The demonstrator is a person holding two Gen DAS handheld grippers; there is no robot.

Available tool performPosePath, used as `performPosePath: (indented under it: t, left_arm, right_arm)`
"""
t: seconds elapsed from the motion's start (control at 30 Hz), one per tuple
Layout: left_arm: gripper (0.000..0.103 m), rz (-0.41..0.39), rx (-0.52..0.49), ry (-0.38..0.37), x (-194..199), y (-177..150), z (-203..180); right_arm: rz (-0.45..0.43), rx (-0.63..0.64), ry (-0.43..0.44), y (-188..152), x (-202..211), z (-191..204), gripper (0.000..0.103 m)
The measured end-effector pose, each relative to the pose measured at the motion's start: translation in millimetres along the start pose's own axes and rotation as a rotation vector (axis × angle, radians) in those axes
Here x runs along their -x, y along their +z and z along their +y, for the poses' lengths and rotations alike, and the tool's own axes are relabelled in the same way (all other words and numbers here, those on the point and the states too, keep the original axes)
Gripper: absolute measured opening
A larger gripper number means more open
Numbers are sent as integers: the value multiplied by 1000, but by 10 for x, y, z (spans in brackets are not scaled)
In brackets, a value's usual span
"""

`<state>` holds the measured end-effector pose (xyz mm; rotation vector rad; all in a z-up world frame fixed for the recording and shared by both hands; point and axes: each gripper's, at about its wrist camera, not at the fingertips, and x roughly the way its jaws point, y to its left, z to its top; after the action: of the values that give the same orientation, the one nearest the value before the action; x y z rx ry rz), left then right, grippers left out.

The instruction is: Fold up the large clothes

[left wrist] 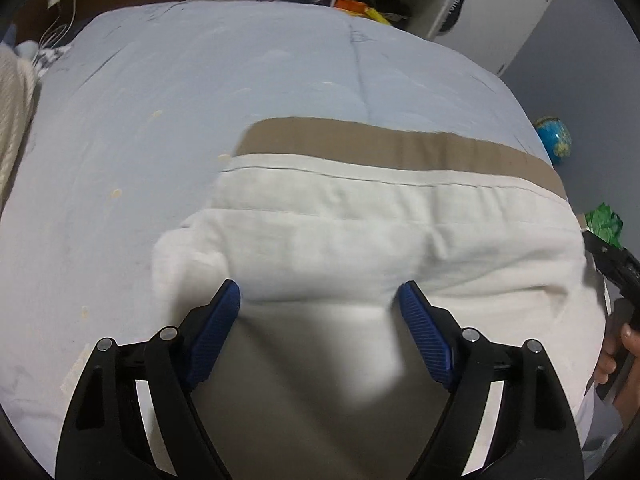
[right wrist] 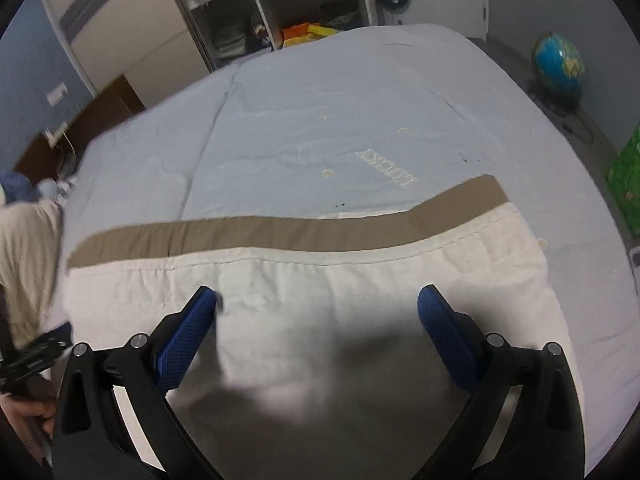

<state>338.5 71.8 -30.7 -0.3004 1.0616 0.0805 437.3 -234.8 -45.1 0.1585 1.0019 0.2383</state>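
A large cream cloth [left wrist: 360, 240] with a tan band [left wrist: 380, 144] along its far edge lies folded on the light blue bed [left wrist: 200, 92]. My left gripper [left wrist: 319, 288] hovers over the cloth's near left part, its blue pads spread wide and pressing on nothing. In the right wrist view the same cloth [right wrist: 360, 280] and tan band [right wrist: 240, 232] stretch across the bed [right wrist: 340, 120]. My right gripper [right wrist: 318, 292] stands open above the cloth's near edge. Each view catches the other gripper at its side edge, held by a hand [left wrist: 624, 344].
A blue globe [right wrist: 558, 66] and a green bag [right wrist: 626, 184] sit on the floor right of the bed. Open wardrobe shelves [right wrist: 280, 8] stand beyond the far end. A cream knitted blanket [right wrist: 28, 264] lies at the bed's left side by a wooden nightstand [right wrist: 100, 120].
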Motion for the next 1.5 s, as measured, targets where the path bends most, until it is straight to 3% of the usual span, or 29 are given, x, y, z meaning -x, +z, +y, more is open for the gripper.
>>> performPosePath:
  t: [0.2, 0.4, 0.5, 0.63, 0.73, 1.0, 1.27, 1.5]
  left_arm:
    - [72, 17, 4, 5, 109, -165, 121]
    - [79, 18, 4, 36, 428, -396, 205]
    - [79, 26, 37, 48, 627, -588, 360]
    - [87, 11, 73, 24, 940, -808, 426]
    - [94, -35, 49, 6, 1224, -942, 322]
    - [96, -120, -12, -40, 1822, -1490, -31]
    - [96, -207, -76, -90, 2150, -1905, -443]
    - [96, -232, -107, -103, 2271, -2180, -737]
  right_arm:
    - [19, -45, -127, -123, 255, -586, 96]
    - [15, -120, -177, -605, 669, -1117, 96]
    - [-4, -186, -161, -962, 919, -1355, 96]
    - [-27, -218, -106, -1366, 1239, -1467, 96]
    - [-53, -215, -57, -1587, 1480, -1454, 96]
    - [-118, -129, 29, -1868, 2163, -1137, 96]
    - [-168, -75, 86, -2108, 2532, -803, 96]
    - [-188, -25, 106, -2391, 2723, -544, 96]
